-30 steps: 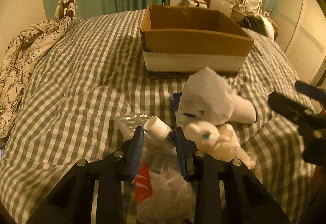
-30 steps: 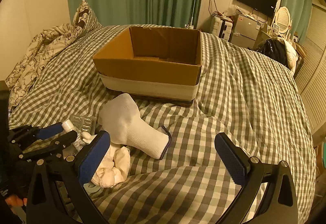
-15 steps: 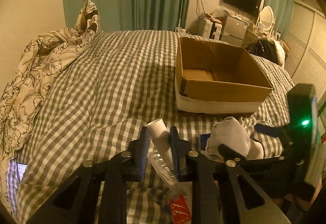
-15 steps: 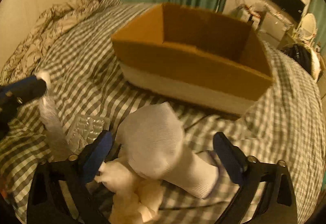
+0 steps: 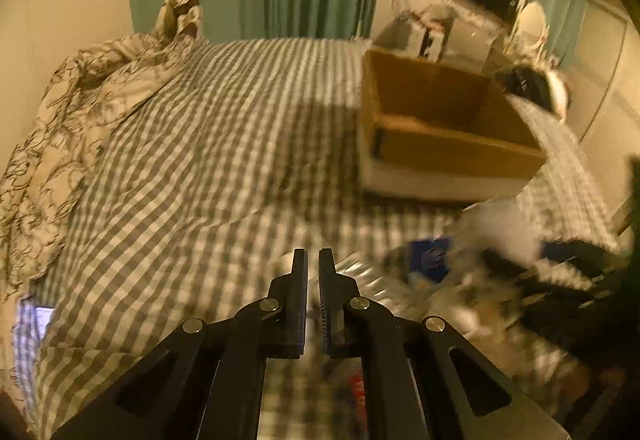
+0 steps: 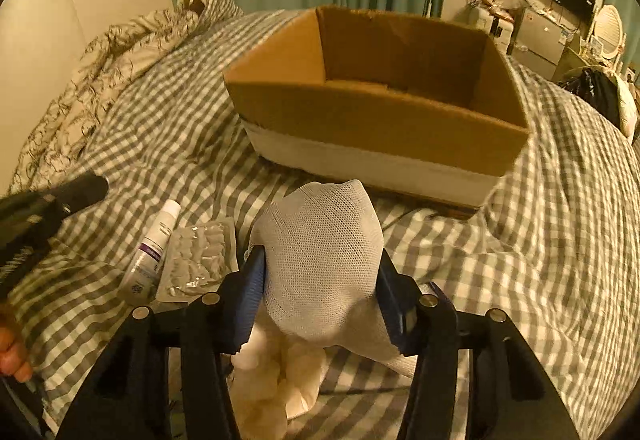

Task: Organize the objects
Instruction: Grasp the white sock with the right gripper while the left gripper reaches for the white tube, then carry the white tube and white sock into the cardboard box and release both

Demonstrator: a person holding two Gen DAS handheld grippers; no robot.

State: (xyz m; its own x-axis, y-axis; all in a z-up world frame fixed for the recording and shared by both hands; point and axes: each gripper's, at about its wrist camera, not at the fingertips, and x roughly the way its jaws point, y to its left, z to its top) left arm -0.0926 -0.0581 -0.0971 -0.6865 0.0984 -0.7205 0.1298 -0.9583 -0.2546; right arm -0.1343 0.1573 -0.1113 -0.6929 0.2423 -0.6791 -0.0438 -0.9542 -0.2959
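black left gripper (image 6: 60, 196) at far left, jaws nearly shut, empty; white tube (image 6: 154, 252) and blister pack (image 6: 198, 260) lie on checked bedspread (image 6: 560, 240); right gripper (image 6: 320, 280) has been closing, pads touching white mesh sock (image 6: 324, 252); cardboard box (image 6: 380, 96) behind.

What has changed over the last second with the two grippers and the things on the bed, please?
The left gripper had clamped the white tube; now it is shut on nothing, and the tube lies on the checked bedspread beside the blister pack. The right gripper came forward over the white sock, and its jaws have just been closing on it. The cardboard box stayed put.
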